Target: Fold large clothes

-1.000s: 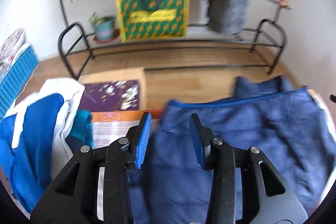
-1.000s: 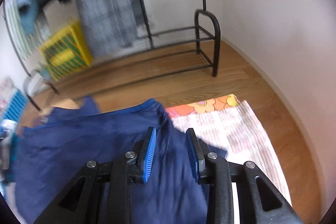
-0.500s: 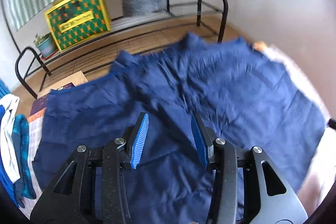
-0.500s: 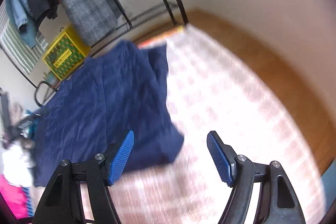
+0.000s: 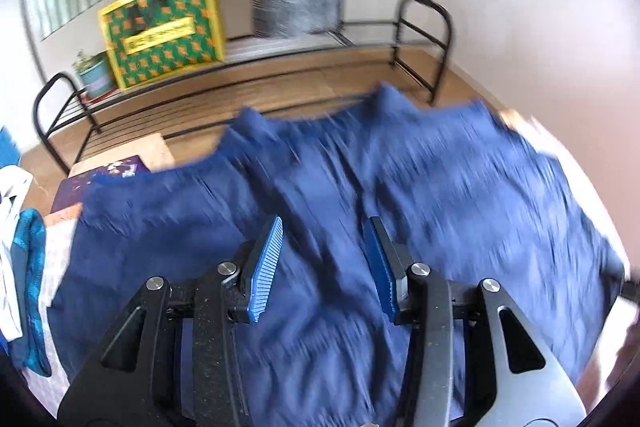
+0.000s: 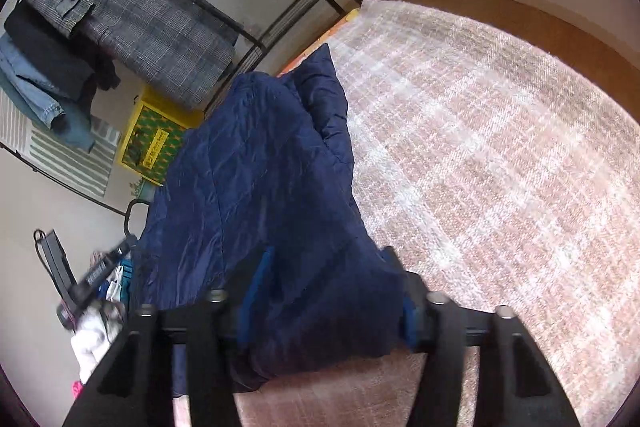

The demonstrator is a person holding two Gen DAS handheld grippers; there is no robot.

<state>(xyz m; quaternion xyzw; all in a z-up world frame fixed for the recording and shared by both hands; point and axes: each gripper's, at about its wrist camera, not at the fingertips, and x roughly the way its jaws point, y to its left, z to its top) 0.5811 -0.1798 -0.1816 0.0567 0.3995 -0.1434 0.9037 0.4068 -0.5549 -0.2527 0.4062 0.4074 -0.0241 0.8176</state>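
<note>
A large dark blue garment (image 5: 400,195) lies spread on a pink checked rug. My left gripper (image 5: 324,259) is open and empty, held above the garment's middle. In the right wrist view the garment (image 6: 256,179) stretches away to the upper left, and its near corner lies between the spread fingers of my right gripper (image 6: 328,291). The right jaws stand wide apart around the cloth and do not pinch it. The blue pads are partly hidden by the fabric.
A black clothes rack (image 5: 424,39) with hanging clothes stands behind the garment, with a yellow-green box (image 5: 160,27) and a potted plant (image 5: 94,75) on its base. A pile of white and teal clothes (image 5: 20,227) lies at the left. The rug (image 6: 500,147) extends right to wooden floor.
The right gripper has come down over the garment's near corner, so the cloth now sits between its open fingers. The left gripper has shifted slightly over the garment and stays open.
</note>
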